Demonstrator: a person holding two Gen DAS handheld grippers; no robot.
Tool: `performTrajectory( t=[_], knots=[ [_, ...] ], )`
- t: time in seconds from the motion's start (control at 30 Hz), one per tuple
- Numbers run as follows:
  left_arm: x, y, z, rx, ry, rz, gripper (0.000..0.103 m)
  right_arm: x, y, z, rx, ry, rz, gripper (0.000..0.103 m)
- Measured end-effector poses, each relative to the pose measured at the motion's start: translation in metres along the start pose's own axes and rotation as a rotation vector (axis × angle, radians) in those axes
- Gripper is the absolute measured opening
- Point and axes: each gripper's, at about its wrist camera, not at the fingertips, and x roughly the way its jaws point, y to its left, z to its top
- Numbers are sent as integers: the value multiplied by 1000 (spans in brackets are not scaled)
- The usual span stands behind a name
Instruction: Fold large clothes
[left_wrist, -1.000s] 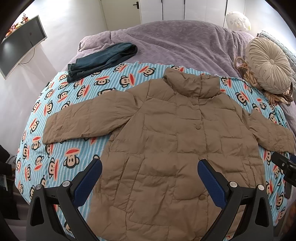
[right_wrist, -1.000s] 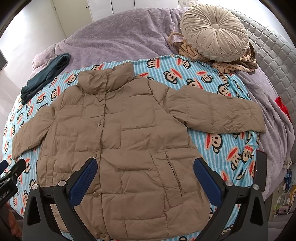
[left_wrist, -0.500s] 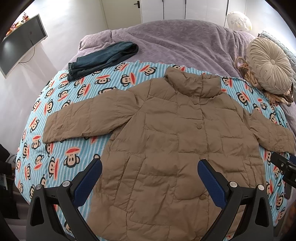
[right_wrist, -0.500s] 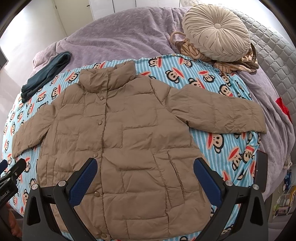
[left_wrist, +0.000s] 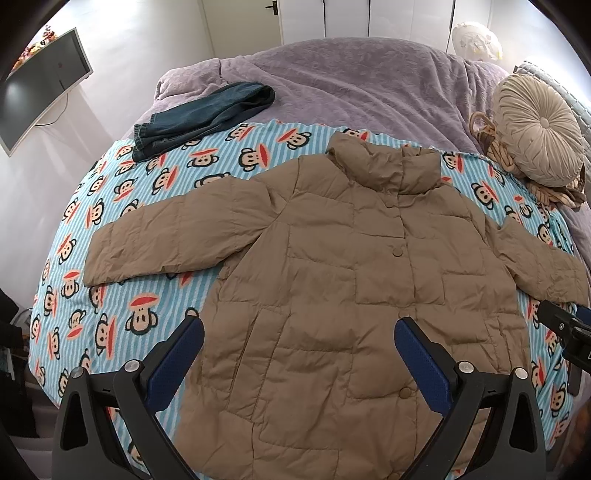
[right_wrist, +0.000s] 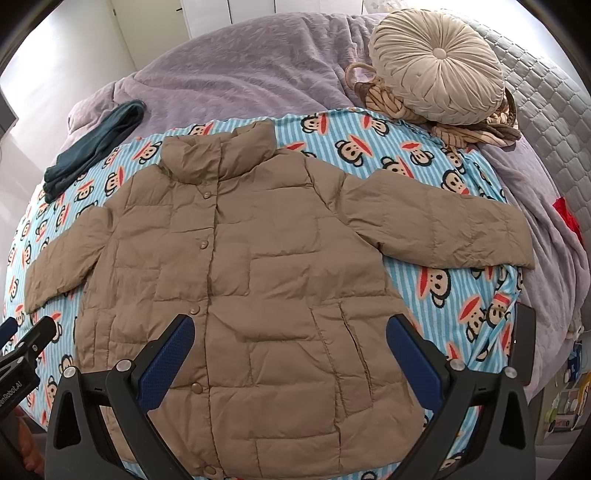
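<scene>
A tan quilted puffer jacket lies flat, front up and buttoned, on a blue striped monkey-print blanket, both sleeves spread out sideways. It also shows in the right wrist view. My left gripper is open and empty, hovering above the jacket's lower left part. My right gripper is open and empty above the jacket's lower right part. The right gripper's tip shows at the right edge of the left wrist view. The left gripper's tip shows at the left edge of the right wrist view.
Folded dark jeans lie at the blanket's far left corner. A round beige cushion sits on a woven basket at the far right. A purple bedspread covers the bed beyond. A monitor hangs on the left wall.
Both views have drifted very slightly; the jacket sits a touch lower in frame. The jacket itself has not moved and both grippers stay open.
</scene>
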Motion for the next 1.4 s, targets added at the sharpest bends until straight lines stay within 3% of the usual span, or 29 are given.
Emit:
performTrajectory(
  t=[1.03, 1.4],
  knots=[
    [9, 4, 2, -14, 29, -14, 103, 4, 9, -1, 0, 17, -1, 103],
    [49, 51, 1, -131, 98, -116, 103, 36, 19, 2, 64, 147, 99, 103]
  ],
)
